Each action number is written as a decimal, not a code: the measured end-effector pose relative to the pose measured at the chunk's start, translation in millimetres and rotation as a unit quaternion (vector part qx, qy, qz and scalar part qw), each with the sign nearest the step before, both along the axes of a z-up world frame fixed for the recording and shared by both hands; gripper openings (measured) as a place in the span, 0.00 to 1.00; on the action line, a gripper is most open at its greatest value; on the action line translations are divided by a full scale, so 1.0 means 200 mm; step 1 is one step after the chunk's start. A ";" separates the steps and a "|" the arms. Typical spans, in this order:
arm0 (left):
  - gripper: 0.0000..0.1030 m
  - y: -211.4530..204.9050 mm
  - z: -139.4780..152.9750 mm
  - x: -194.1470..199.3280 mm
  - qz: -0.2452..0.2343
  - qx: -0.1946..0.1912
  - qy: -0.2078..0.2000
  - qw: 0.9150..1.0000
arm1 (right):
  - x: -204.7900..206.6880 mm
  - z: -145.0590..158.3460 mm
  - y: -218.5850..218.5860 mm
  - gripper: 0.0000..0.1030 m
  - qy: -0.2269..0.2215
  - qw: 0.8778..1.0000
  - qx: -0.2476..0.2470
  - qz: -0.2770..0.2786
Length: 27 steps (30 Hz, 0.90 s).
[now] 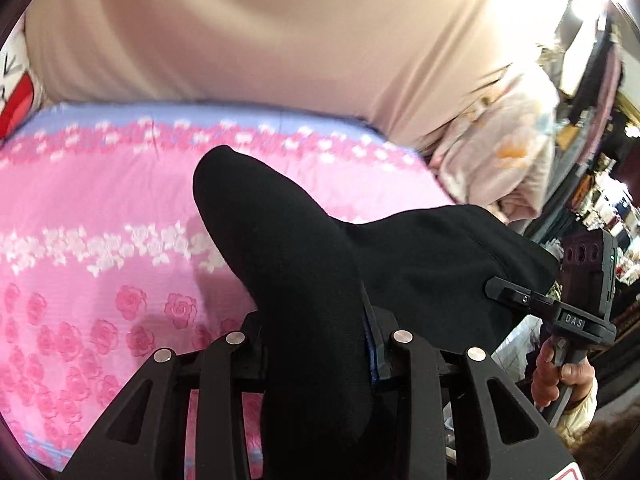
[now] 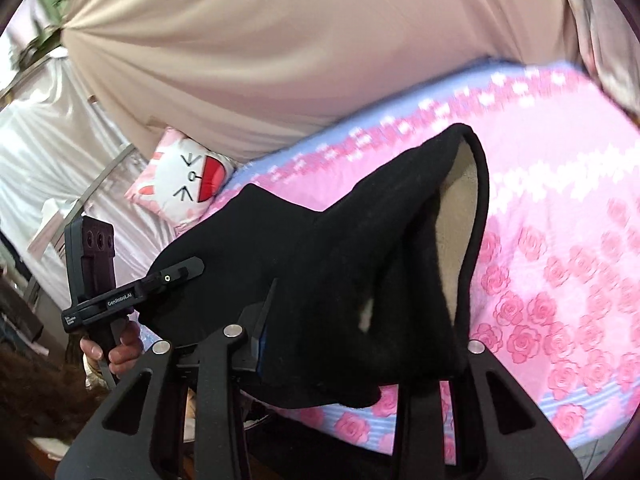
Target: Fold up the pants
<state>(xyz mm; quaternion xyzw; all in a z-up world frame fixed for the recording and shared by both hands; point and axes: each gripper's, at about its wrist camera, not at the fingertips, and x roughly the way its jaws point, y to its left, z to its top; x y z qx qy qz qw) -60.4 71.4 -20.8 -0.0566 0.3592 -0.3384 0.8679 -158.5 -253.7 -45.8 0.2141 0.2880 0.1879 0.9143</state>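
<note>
Left tongs (image 1: 320, 344): closed on a thick fold of the black pants (image 1: 304, 264); the cloth fills the gap between the two finger frames and rises out of it as a rounded hump.
Right tongs (image 2: 320, 344): clamped on the other end of the same pants (image 2: 360, 264); cloth drapes over the right finger frame and hides it.
Left hand (image 2: 116, 354): seen from the right wrist view, low at the left, fingers wrapped round the black handle of its tool, which tilts up toward the cloth.
Right hand (image 1: 560, 376): seen from the left wrist view, low at the right, gripping its handle, with a pale cuff at the wrist.
Pants, place: held up between the two tools above the bed (image 1: 100, 216), hanging in a sagging span, apart from the cover.
Pants, material: soft, matte black knit; an open end shows a pale fleecy lining (image 2: 460, 216) inside a rolled black hem.
Bed cover: pink with printed roses, a band of white flowers, and a lilac edge.
Cushion (image 2: 184, 176): square, white and pink, with a cartoon cat face, at the head of the bed.
Backdrop: beige curtain (image 1: 280, 32) in smooth folds behind the bed.
</note>
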 end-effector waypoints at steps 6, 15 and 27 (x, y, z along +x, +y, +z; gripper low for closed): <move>0.28 0.05 0.29 -0.16 -0.007 -0.027 -0.088 0.996 | -0.17 0.27 0.03 0.32 -0.088 0.996 -0.012 -0.001; 0.29 0.05 0.76 -0.22 0.006 -0.059 -0.256 0.965 | -0.25 0.75 0.04 0.32 -0.252 0.965 -0.065 -0.013; 0.29 -0.07 1.09 0.16 0.060 -0.081 -0.344 0.934 | 0.21 1.14 -0.01 0.32 -0.341 0.934 -0.104 -0.026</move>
